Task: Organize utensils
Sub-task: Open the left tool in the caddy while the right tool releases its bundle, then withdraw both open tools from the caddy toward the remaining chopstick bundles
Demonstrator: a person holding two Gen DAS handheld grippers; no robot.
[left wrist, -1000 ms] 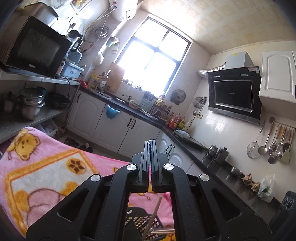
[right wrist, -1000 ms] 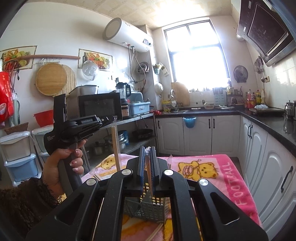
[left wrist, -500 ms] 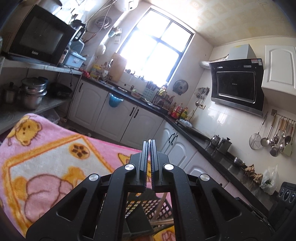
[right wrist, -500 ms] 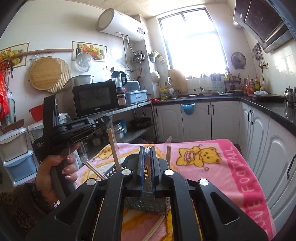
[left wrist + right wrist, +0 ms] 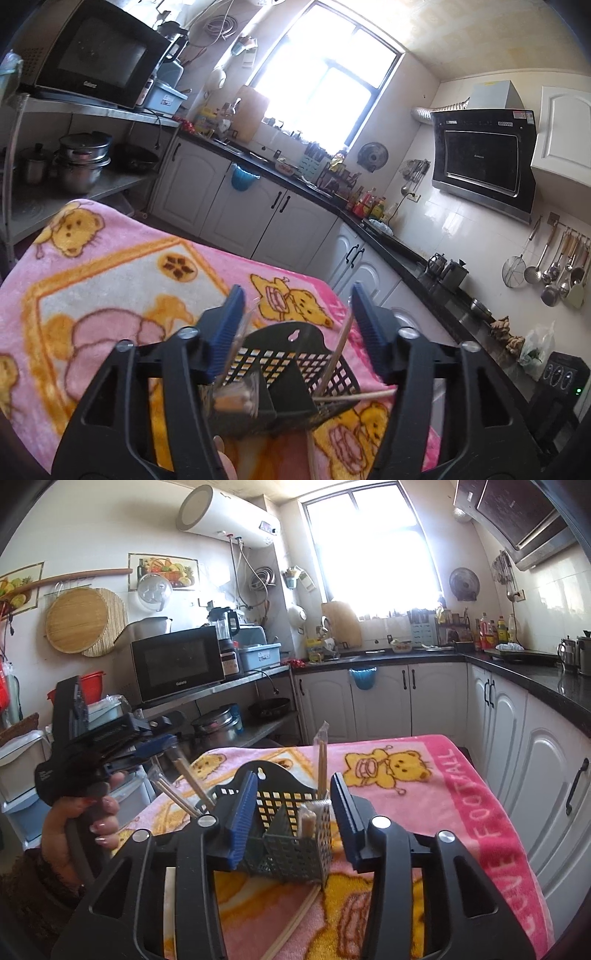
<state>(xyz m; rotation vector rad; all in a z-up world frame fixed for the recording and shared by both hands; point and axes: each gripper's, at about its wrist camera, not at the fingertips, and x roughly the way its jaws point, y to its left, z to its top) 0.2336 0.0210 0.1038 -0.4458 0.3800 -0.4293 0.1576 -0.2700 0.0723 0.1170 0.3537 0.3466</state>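
- left gripper (image 5: 297,314) hovered over the black mesh utensil caddy (image 5: 295,363), blue pads spread wide apart, jaws having just been opening; nothing pinched, though a clear-wrapped bundle of chopsticks (image 5: 236,397) stood just below the left pad, in the caddy's left compartment.
- a bare wooden chopstick (image 5: 338,354) leaned out of the right compartment toward the right pad; whether it touched the pad could not be told. another lay across the caddy's right rim (image 5: 354,396).
- right gripper (image 5: 293,814) sat low in front of the same caddy (image 5: 291,834), pads parted, jaws having also just been opening; the caddy's near compartments showed in the gap, pads not pressing on it.
- from the right wrist view, a wrapped pair of chopsticks (image 5: 322,755) stood upright in the caddy's right rear compartment; a short pale bundle (image 5: 308,821) was in the front right cell.
- two wrapped chopsticks (image 5: 184,781) slanted out of the caddy's left side, up toward the left gripper (image 5: 155,744), held in a person's hand (image 5: 79,812) at left.
- a loose pair of chopsticks (image 5: 291,925) lay on the blanket, running out from the caddy's near corner.
- caddy rested on a pink bear-print blanket (image 5: 424,786) covering a table, white kitchen cabinets (image 5: 436,698) beyond.
- microwave (image 5: 177,662) on a steel shelf at left, pots below it.
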